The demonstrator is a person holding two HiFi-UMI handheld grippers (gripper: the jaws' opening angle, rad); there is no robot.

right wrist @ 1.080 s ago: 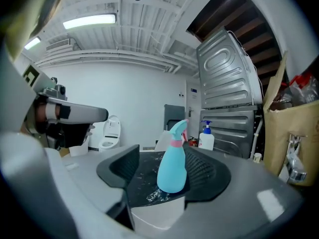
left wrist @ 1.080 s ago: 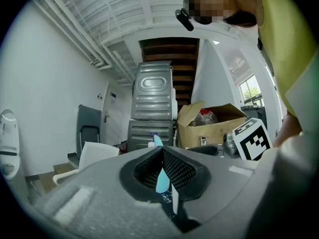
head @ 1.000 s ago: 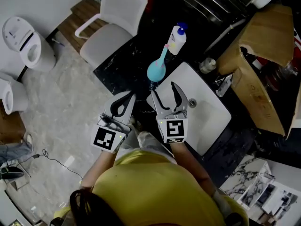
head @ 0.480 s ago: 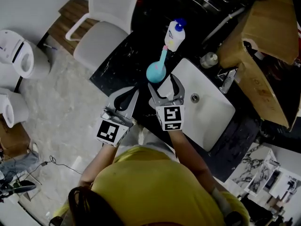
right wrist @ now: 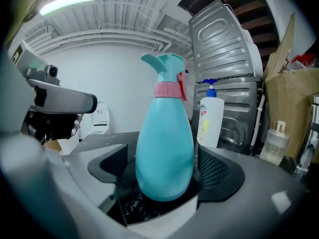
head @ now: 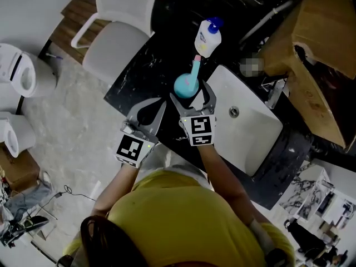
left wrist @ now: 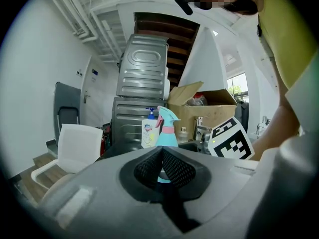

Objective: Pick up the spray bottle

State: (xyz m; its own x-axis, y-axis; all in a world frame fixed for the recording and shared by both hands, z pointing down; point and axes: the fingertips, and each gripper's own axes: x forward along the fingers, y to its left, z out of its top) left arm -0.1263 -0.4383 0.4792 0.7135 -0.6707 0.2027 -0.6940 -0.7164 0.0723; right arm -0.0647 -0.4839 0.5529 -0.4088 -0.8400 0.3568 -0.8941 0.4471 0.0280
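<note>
The turquoise spray bottle (head: 186,84) with its pink collar stands upright on the black counter (head: 139,74), beside the sink's near-left corner. My right gripper (head: 191,92) has its jaws on either side of the bottle's round body (right wrist: 164,153), and they are still opening. The pads (right wrist: 215,167) stand a little off the bottle. My left gripper (head: 156,105) hovers left of it over the counter edge, with its mesh pads (left wrist: 172,166) closed together on nothing. The bottle (left wrist: 167,131) shows just beyond them.
A white pump bottle (head: 208,38) stands behind the spray bottle. The white sink (head: 250,132) with a faucet (head: 275,93) lies to the right and a cardboard box (head: 311,43) beyond it. A white chair (head: 119,29) stands left of the counter, over tiled floor.
Both grippers have moved forward and down toward the counter. The right gripper's jaws have widened and now flank the spray bottle, which earlier stood ahead of them.
</note>
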